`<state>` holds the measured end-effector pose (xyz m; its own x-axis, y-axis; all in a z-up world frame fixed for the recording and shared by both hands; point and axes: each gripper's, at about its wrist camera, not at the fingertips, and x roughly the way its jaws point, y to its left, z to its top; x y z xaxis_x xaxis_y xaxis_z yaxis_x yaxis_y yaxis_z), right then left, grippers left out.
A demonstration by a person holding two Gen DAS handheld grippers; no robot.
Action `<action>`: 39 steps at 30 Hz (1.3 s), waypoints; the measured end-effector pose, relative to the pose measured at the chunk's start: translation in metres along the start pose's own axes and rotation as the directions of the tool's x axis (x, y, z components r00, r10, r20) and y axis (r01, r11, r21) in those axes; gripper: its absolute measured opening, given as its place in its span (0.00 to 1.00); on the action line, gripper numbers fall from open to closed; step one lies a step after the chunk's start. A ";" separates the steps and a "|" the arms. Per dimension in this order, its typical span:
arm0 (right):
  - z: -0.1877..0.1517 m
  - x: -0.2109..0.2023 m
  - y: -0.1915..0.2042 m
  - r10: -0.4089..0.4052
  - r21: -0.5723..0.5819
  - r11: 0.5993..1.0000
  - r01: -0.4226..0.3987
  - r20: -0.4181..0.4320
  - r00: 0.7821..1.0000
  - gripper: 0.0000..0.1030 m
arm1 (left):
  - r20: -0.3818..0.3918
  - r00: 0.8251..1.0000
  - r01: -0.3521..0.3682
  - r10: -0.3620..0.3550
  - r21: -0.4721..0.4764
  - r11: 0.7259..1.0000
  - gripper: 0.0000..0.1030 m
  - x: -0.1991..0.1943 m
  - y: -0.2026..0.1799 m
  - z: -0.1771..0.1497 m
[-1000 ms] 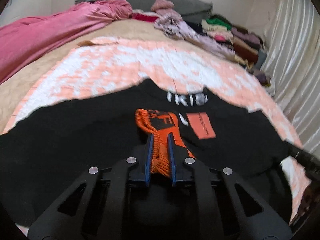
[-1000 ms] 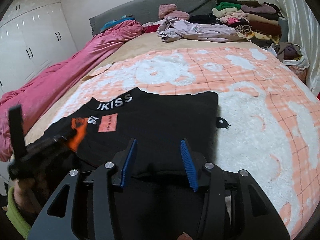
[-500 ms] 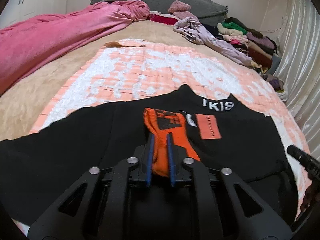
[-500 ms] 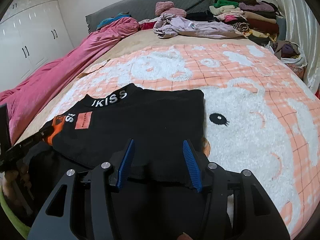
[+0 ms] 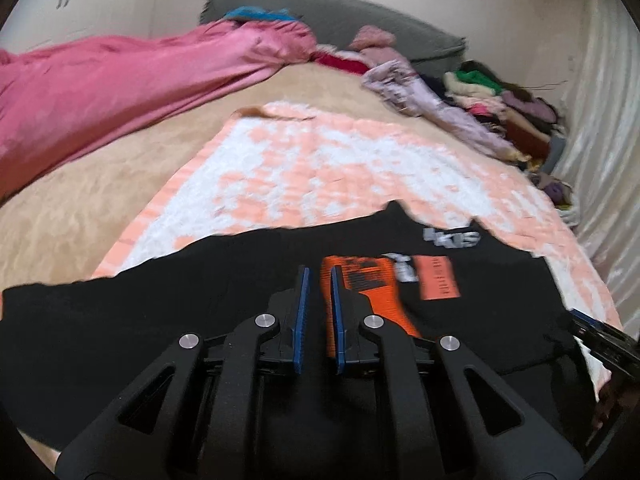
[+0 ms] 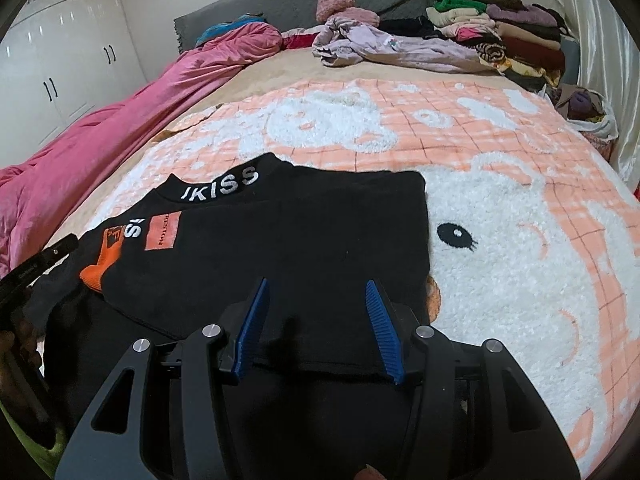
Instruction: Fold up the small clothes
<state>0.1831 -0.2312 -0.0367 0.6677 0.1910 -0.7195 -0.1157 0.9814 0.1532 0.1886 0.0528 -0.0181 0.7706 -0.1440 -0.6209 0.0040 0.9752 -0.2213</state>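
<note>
Black top lower frame: my left hand-held gripper, pressed together, dropped the orange cuff; sleeve folded, right hand-held gripper spread.

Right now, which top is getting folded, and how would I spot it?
Look at the peach-and-white blanket on the bed. Near its front edge lies a black top. Unlike the heaped clothes by the headboard, it has white collar letters, an orange patch and an orange cuff.
</note>
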 end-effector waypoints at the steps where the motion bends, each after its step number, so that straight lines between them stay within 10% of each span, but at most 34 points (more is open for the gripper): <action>1: 0.000 -0.001 0.000 0.000 -0.002 1.000 0.000 0.001 1.000 0.48 | 0.009 1.000 0.021 -0.021 0.018 1.000 0.11 -0.001 -0.006 0.000; 13: -0.001 0.004 0.009 -0.001 -0.039 0.999 0.000 -0.026 1.000 0.48 | -0.220 0.975 0.039 -0.001 0.170 0.985 0.37 0.043 -0.038 -0.031; 21: -0.011 0.024 -0.006 -0.049 -0.016 0.999 0.048 -0.117 0.992 0.58 | -0.235 0.971 0.069 -0.039 0.120 0.990 0.43 0.040 -0.028 -0.028; 39: -0.006 -0.003 -0.001 0.006 0.030 1.000 -0.005 -0.039 0.999 0.77 | -0.174 0.984 0.053 -0.037 0.089 0.995 0.62 0.021 -0.015 -0.019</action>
<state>0.1772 -0.2330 -0.0391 0.6374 0.1976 -0.7447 -0.0967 0.9794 0.1771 0.1925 0.0320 -0.0425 0.6471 -0.2068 -0.7338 0.1016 0.9773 -0.1857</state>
